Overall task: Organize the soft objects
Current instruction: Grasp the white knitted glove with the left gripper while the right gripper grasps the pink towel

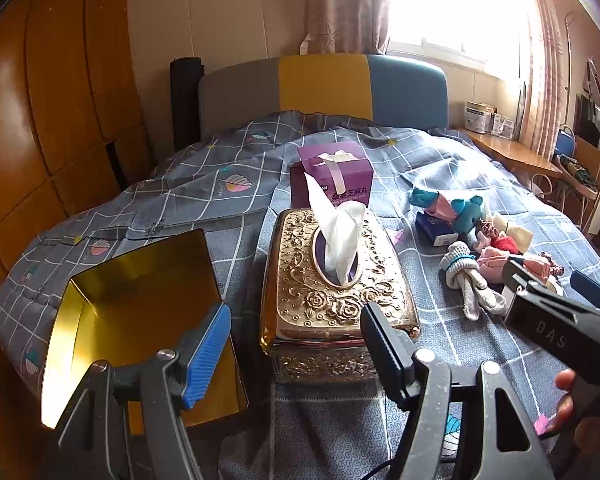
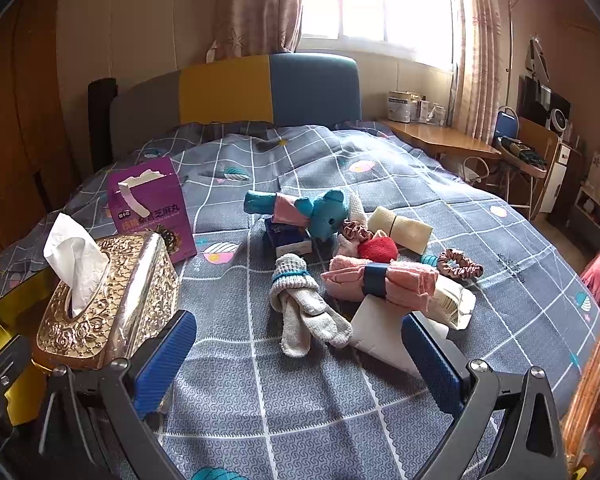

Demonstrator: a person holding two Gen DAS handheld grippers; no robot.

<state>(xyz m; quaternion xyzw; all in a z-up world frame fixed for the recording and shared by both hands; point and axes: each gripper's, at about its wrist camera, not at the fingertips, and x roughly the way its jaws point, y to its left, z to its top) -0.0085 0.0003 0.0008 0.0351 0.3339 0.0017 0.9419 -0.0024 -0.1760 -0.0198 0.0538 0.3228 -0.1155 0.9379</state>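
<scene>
A pile of soft things lies on the grey checked bedspread [image 2: 284,408]: a grey sock bundle [image 2: 304,304] tied with a blue band, a pink rolled towel [image 2: 396,282], a teal plush toy [image 2: 326,212], a red pouf [image 2: 378,249], a cream roll [image 2: 400,228] and a pink scrunchie [image 2: 458,264]. My right gripper [image 2: 300,360] stands open just short of the sock bundle, with nothing between its pads. My left gripper [image 1: 296,344] is open in front of the gold tissue box [image 1: 336,280], beside an open gold tin [image 1: 140,300]. The sock bundle [image 1: 468,280] and the right gripper [image 1: 552,284] show at the right.
A purple carton [image 1: 332,176] stands behind the tissue box. A white packet [image 2: 384,336] and a tissue pack [image 2: 454,300] lie under the pink towel. A wooden wardrobe [image 1: 60,100] flanks the bed on the left, a desk [image 2: 440,136] on the right. A headboard [image 2: 236,92] is at the back.
</scene>
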